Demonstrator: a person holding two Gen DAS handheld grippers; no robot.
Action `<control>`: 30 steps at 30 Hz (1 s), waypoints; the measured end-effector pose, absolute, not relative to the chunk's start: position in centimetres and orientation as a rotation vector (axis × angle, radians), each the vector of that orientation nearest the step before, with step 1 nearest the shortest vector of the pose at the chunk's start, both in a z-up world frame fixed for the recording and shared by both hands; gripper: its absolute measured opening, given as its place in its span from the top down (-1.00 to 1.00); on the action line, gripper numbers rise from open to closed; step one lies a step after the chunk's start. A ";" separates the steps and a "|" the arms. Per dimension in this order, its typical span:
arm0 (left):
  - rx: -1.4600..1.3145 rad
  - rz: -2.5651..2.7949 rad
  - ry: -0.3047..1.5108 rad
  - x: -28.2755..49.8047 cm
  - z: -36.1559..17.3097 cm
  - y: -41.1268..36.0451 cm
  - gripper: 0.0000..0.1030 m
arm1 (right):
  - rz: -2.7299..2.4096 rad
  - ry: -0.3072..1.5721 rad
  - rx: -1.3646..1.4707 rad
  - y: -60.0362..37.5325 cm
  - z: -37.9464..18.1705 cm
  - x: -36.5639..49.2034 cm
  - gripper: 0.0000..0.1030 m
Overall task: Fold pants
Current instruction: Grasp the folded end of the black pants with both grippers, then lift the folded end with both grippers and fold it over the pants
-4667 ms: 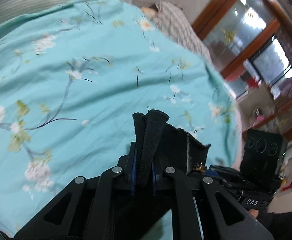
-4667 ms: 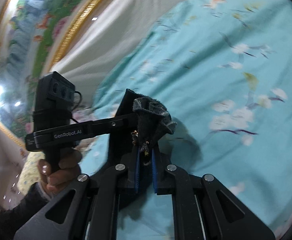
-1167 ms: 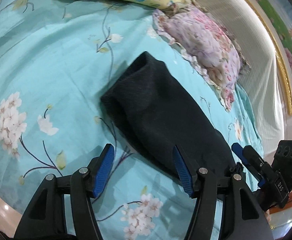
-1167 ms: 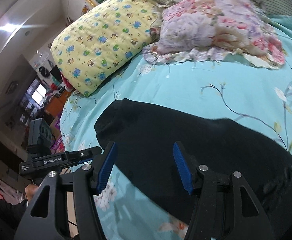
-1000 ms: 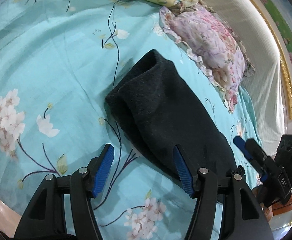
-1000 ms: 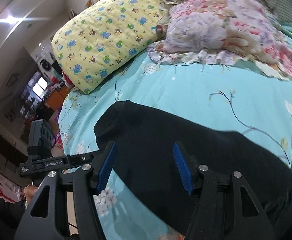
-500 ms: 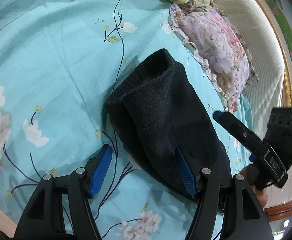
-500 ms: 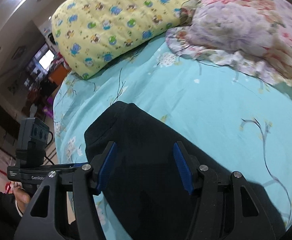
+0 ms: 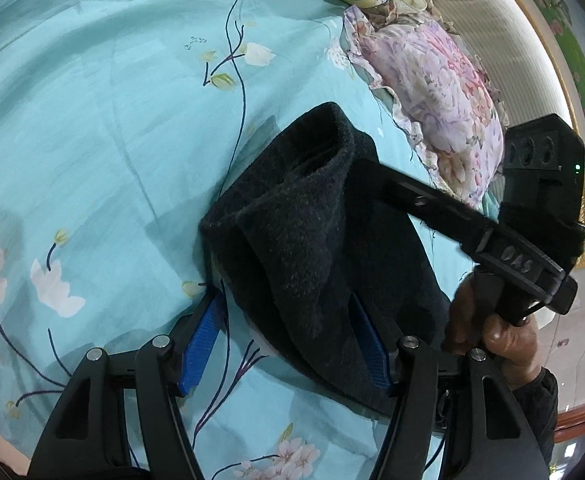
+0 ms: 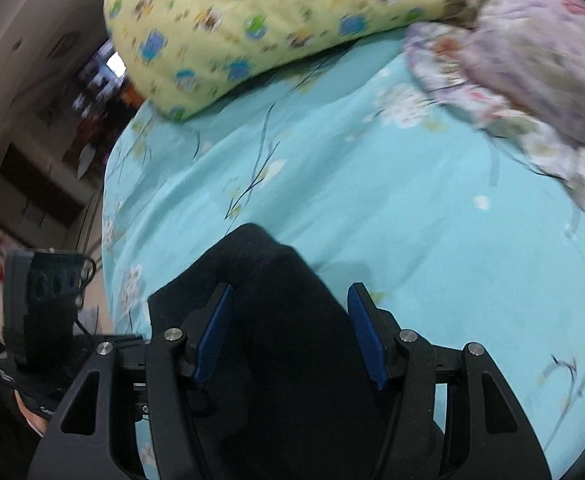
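You are over a bed with a light blue sheet (image 9: 104,128) printed with white flowers and thin dark stems. At the head of the bed lie a yellow pillow with little blue and green animals (image 10: 252,20) and, beside it, a pink and purple flowery pillow with a frilly edge (image 9: 440,80). They touch each other at one end.

The dark, fuzzy folded pants (image 9: 312,240) lie on the sheet, in a long bundle with a rounded, rolled end pointing toward the pillows. The bundle is well apart from both pillows.

Your left gripper (image 9: 288,344) has its blue-padded fingers (image 9: 200,344) spread wide, one on each side of the near end of the pants. The pads do not squeeze the cloth.

Your right gripper (image 10: 290,336) is spread wide too, with the pants between its blue pads (image 10: 366,340). That view is blurry, so it is hard to say if the pads touch the cloth.

In the left view, your right hand (image 9: 496,332) grips the black handle of the other tool, just beside the far edge of the pants.
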State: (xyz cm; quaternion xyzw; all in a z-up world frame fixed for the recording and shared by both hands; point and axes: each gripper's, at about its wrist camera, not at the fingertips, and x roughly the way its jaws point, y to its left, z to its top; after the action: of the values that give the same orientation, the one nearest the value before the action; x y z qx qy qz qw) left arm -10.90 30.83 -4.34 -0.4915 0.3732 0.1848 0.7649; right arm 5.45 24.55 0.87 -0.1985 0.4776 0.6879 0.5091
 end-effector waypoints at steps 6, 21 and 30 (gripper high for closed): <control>-1.033 0.431 0.824 -10.6 -4.4 31.1 0.36 | 1.650 1.153 -0.469 24.6 0.5 5.3 0.45; -0.910 0.335 0.747 -9.5 1.5 27.8 0.71 | 1.598 1.082 -0.226 17.9 5.5 7.8 0.88; -0.828 0.226 0.690 -8.6 6.3 24.6 0.72 | 1.562 1.008 -0.114 13.8 9.0 8.5 0.89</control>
State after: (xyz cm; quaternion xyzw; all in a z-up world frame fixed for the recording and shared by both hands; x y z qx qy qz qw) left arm -8.58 24.57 6.32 -0.3934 0.3278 0.1076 0.8522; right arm 8.53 13.82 8.99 -0.0492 0.4343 0.6729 0.5968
